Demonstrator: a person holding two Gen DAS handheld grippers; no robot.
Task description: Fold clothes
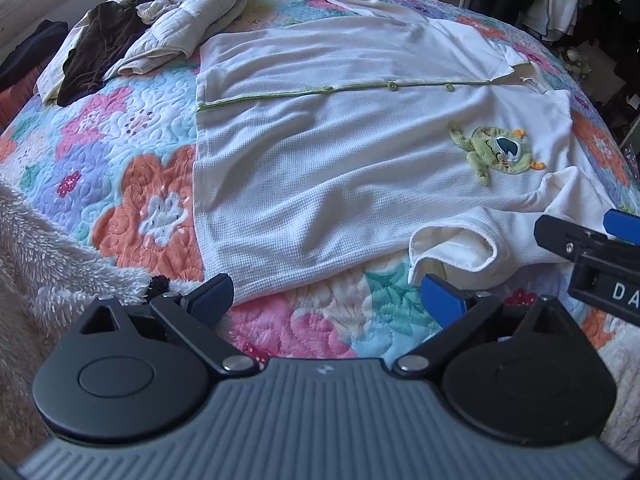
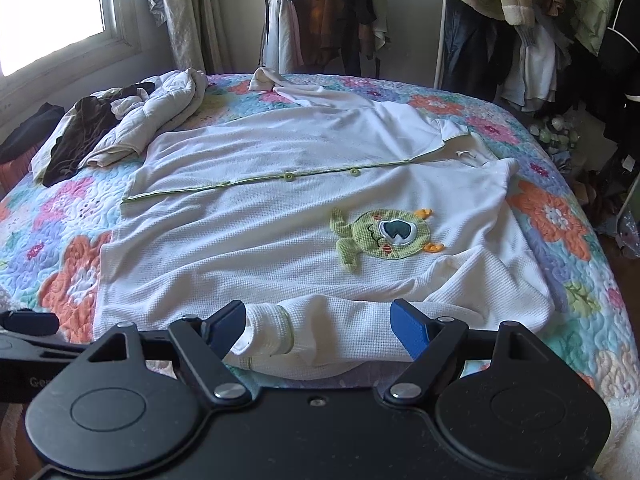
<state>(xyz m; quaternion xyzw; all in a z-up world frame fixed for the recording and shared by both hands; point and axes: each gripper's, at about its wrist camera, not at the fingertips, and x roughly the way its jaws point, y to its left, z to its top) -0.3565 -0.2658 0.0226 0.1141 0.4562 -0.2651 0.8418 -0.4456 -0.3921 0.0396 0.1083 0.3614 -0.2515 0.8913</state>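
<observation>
A white shirt (image 1: 320, 160) with a green monster patch (image 1: 494, 152) lies spread flat on the flowered quilt (image 1: 120, 152) of the bed. The left gripper (image 1: 326, 296) is wide open and holds nothing; it hovers above the near edge of the shirt. The right gripper (image 2: 318, 328) is also wide open, and the cuff of the near sleeve (image 2: 272, 332) lies between its fingers. A pile of clothes (image 2: 116, 128) sits at the far left corner.

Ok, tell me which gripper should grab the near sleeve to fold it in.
Right. The right gripper is open with the sleeve lying between its fingers. The left gripper is open over the quilt, beside the sleeve's cuff.
</observation>
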